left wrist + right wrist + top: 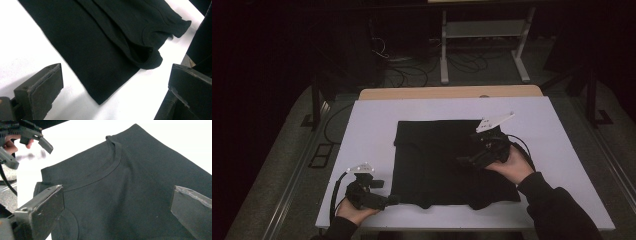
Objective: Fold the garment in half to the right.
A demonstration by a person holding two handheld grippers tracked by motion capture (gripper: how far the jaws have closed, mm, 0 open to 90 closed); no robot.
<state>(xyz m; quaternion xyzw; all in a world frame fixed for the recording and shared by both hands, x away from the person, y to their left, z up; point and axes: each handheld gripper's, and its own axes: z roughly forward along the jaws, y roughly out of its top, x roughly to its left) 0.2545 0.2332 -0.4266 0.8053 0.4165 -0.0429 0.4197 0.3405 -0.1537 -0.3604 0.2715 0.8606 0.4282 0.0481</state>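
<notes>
Black T-shirt point(447, 162) lies folded flat on the white bench point(367, 130), roughly mid-bench, neckline toward my side. In the high view it makes a dark near-square block w/ a curved neck edge along the near hem.

My left gripper point(393, 200) sits at the near-left corner of the shirt, low on the bench, pointing right toward the fabric. Jaws spread wide, nothing between them. In the left gripper view point(117, 90) the shirt's corner point(100, 100) lies on the bench just ahead, between the two pads but not touching either; ribbed collar fold point(150, 60) is a bit further on.

My right gripper point(464, 161) is over the shirt's right part, hand point(512, 167) behind it, grey plate point(494, 121) on top. Jaws also wide apart, empty. Right gripper view point(117, 207): looking down on the cloth, collar band point(110, 167) curves across the upper middle; can't tell if the pads touch the fabric or hover just above. Left gripper point(37, 143) shows farther off at top left, over bare bench beside the shirt edge.

Floor past the bench is dim, w/ cables point(412, 70) and a metal stand point(484, 45).
</notes>
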